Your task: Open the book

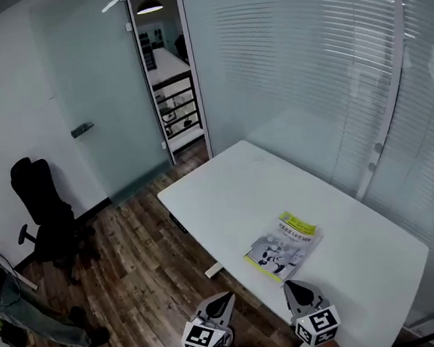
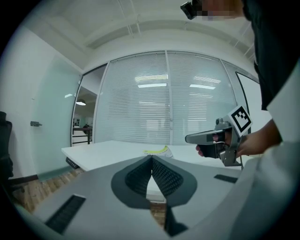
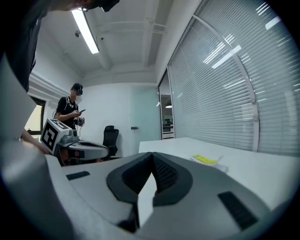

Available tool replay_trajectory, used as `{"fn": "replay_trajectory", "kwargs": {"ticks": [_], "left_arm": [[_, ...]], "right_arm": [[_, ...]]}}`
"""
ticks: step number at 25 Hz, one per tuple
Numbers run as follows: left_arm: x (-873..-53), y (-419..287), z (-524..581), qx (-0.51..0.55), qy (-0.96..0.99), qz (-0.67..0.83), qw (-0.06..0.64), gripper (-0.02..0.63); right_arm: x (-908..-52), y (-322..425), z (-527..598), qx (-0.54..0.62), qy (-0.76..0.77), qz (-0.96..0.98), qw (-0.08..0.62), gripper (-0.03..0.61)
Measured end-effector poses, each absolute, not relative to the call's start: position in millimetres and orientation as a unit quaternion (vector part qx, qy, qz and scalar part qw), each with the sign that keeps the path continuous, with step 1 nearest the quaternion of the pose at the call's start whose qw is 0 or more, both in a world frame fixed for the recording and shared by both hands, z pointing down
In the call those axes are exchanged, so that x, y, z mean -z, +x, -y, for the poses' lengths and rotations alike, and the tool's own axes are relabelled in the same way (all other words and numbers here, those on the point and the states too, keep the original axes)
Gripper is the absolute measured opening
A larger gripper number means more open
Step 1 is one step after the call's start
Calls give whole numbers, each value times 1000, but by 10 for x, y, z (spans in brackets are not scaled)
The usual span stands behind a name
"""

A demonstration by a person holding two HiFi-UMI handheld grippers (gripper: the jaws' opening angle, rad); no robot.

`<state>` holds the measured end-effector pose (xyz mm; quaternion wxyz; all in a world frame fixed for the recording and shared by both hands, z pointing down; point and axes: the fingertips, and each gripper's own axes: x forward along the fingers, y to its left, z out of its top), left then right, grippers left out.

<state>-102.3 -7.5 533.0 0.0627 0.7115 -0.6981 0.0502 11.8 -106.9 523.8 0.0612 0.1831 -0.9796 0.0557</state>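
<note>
frosted glass walls with white slatted blinds (image 1: 305, 56) close the room off behind and to the right of the long white rectangular table (image 1: 228, 199). dark wood plank floor (image 1: 135, 273) lies open on its left, with a black office chair (image 1: 45, 209) well apart by the wall. the table runs diagonally away from the person and is bare but for the thin paperback book with a grey and yellow cover (image 1: 283, 245). it lies flat and closed, cover up, toward the near end and close to the left long edge.

nothing of the task looks done: the cover is not yet lifted and neither claw touches the book. the left claw (image 1: 226, 296) hangs just off the table's left edge, over the floor, pinched together on nothing. the right claw (image 1: 287, 285) sits at the near edge, just short of the book, also pinched together and empty.

judging from this, reaching the book, catching the cover and swinging it over are all left. bare table on every side of the book gives room for the cover to fall open, though the left edge is near.
</note>
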Motion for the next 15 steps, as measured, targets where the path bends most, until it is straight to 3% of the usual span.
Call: {"fn": "replay_trajectory", "kwargs": {"ticks": [15], "left_arm": [[-5448, -1419, 1277, -82, 821, 562, 49, 11]], "right_arm": [[-5354, -37, 1884, -88, 344, 933, 54, 7]]}}
